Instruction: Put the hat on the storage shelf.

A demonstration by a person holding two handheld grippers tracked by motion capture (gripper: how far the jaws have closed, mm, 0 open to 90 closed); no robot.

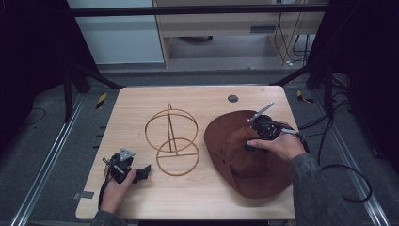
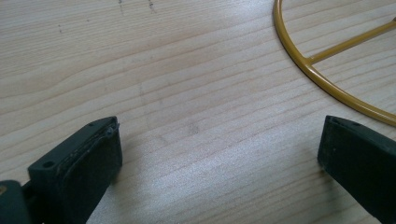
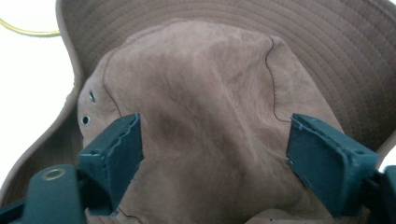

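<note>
Right tongs (image 1: 251, 141) spread wide, released, jaws straddling the crown of the brown hat (image 1: 235, 155); in the right gripper view both jaws sit on either side of the suede crown, near it, contact not certain, nothing pinched. Person's right hand (image 1: 277, 145) wraps the tool from behind, above the hat. Hat lies on the right half of the desk (image 1: 197, 197), brim flat and stitched in rings, two small eyelets on the crown's side in the right gripper view. Left tongs (image 1: 143, 172) also released, jaws far apart, hovering low over bare wood at the front left of the desk, gripping nothing; left hand (image 1: 117, 181) holds them near the desk's front edge. Just beside the left tongs is the gold wire stand (image 1: 171, 139), round base ring with a crossbar flat on the desk, upright hoops above it, mid-desk between the two tools. Stand's ring sits close to the hat brim.
</note>
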